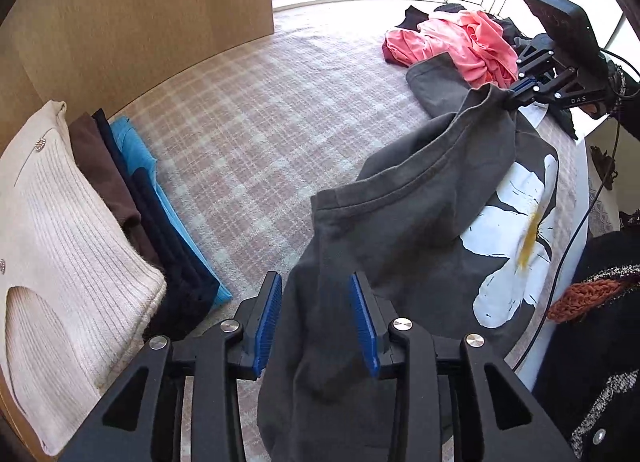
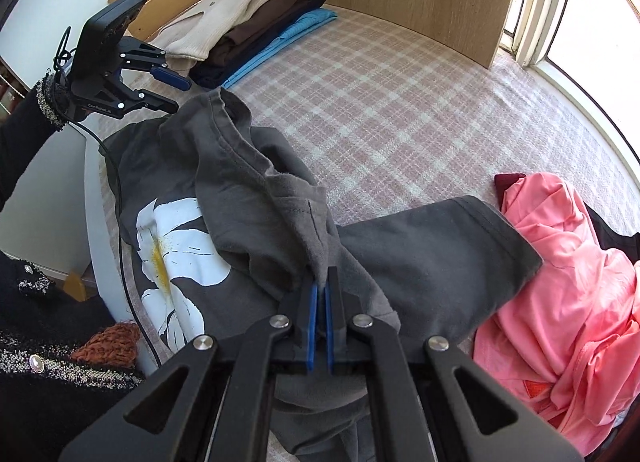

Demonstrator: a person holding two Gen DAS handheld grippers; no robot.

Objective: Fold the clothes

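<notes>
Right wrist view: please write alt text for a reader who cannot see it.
The right gripper has its jaws shut on a fold of a grey T-shirt with a white flower print, lying on a checked bedspread. A pink garment lies right; folded clothes are stacked behind.

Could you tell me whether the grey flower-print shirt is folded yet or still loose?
Still loose: the grey shirt lies bunched and creased, one pinch of it raised by the right gripper.

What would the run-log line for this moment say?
left claw: open, grey T-shirt between pads | right claw: shut on grey T-shirt | folded stack: aside | pink garment: unfolded
</notes>
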